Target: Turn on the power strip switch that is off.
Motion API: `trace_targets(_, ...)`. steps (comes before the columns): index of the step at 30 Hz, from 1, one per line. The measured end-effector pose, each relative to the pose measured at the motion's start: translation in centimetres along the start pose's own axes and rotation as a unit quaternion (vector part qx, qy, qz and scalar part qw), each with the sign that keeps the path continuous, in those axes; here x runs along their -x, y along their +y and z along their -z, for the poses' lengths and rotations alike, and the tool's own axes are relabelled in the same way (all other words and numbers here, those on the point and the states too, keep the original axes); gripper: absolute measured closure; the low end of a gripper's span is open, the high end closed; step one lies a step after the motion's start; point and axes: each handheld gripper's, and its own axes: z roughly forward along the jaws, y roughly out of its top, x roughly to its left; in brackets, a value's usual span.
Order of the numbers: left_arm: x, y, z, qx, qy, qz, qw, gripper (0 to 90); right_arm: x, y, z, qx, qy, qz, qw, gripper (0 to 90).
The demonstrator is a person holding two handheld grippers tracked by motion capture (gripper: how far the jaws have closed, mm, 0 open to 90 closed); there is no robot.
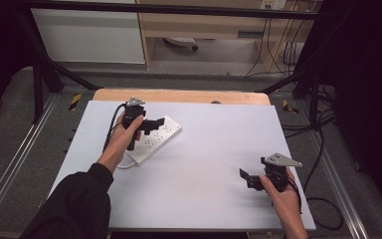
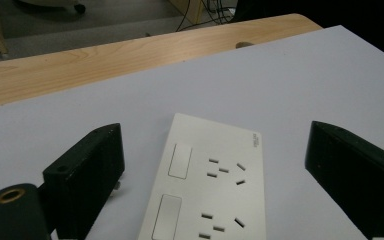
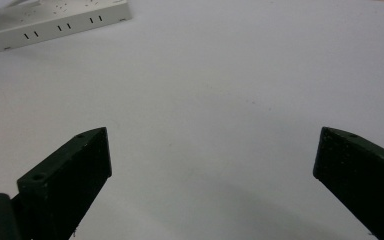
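A white power strip (image 1: 156, 139) lies at an angle on the white board, left of centre. My left gripper (image 1: 155, 124) hovers just over its far end, jaws open. In the left gripper view the strip (image 2: 215, 180) with its sockets and switches lies between the two spread jaws, untouched. My right gripper (image 1: 245, 178) sits low at the near right of the board, open, nothing between its jaws. The right gripper view has the strip (image 3: 50, 22) far off at the top left.
The white board (image 1: 204, 169) rests on a wooden table (image 1: 179, 95) whose far edge shows behind it. A white cable (image 1: 125, 164) leaves the strip's near end. Black frame legs and floor cables stand around the table.
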Motion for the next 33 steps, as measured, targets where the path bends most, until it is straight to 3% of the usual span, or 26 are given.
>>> trace_targets(9, -0.1, 0.0, 1.6, 0.012, -0.013, 0.001, 0.9998, 7.4, 0.0, 0.0, -0.1, -0.003, -0.002, 0.001, 1.0000, 2.6)
trace_targets(21, -0.7, -0.3, 4.4, 0.025, -0.015, 0.004, 0.9996, 7.2, 0.1, -0.1, 0.0, -0.004, -0.001, -0.005, 1.0000, 2.5)
trace_targets(33, -0.1, -1.2, 7.3, 0.025, -0.023, -0.017, 0.9993, 7.0, 0.0, 0.0, 0.0, -0.003, -0.002, -0.001, 1.0000, 2.5)
